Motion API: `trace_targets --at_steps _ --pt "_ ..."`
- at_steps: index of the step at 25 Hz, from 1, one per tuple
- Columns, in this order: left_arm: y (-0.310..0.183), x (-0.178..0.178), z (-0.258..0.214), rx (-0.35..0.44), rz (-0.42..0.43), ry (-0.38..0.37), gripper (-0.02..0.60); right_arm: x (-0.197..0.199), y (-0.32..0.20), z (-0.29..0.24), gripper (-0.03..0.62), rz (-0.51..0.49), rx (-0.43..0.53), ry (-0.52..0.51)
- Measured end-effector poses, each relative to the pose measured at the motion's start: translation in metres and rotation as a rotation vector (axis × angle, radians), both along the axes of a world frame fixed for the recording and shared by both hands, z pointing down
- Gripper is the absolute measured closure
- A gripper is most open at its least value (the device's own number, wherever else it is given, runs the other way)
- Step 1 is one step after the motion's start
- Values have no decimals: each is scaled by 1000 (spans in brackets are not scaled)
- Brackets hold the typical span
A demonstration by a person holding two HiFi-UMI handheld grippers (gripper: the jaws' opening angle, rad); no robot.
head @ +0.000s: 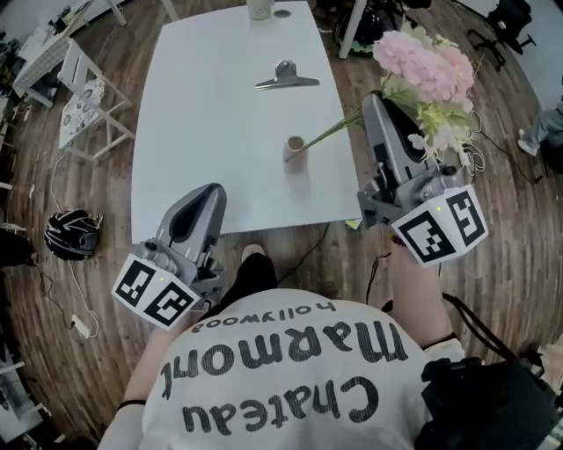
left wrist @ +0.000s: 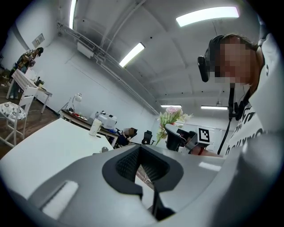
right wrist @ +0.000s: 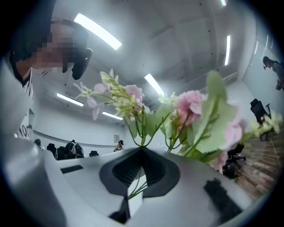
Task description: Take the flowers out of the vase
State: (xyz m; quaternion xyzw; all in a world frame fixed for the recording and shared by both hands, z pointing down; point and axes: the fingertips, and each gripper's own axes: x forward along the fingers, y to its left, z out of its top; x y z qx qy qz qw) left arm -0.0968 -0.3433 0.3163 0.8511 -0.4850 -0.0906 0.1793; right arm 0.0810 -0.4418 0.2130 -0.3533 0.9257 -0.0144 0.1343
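A small brown vase (head: 296,147) stands near the middle of the white table (head: 202,132). My right gripper (head: 369,102) is raised over the table's right edge and shut on the green stems of a pink and white flower bunch (head: 424,68). The lower stem ends (head: 330,133) slant down towards the vase mouth; I cannot tell whether they still reach inside. In the right gripper view the stems (right wrist: 138,184) run between the closed jaws of the right gripper (right wrist: 142,150), with blooms (right wrist: 188,106) above. My left gripper (head: 211,192) hovers at the table's near edge, shut and empty; the left gripper view shows its jaws (left wrist: 141,147) together.
A metal binder clip (head: 286,78) lies further back on the table and a white cup (head: 259,9) stands at the far edge. On the wooden floor are a white chair (head: 88,114) at left, a dark helmet (head: 70,233) and cables.
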Motion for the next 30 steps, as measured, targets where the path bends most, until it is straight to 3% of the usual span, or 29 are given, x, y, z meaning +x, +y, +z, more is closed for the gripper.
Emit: trace_targets --at_steps 7,11,16,21,25,30 --pt "60 32 -6 50 -55 27 577 24 75 18 580 -34 11 103" --pt "97 58 9 16 -77 49 577 44 112 41 580 -62 -49 125" --pt "129 90 25 -45 -30 72 577 64 152 67 580 -60 -129 143" --pt "155 115 22 -51 40 84 575 76 195 90 580 -57 -219 170" --pt "180 116 21 -52 81 87 577 69 224 101 580 -59 -263 183" --pt "209 86 22 -67 113 91 577 40 253 105 580 -30 -274 206"
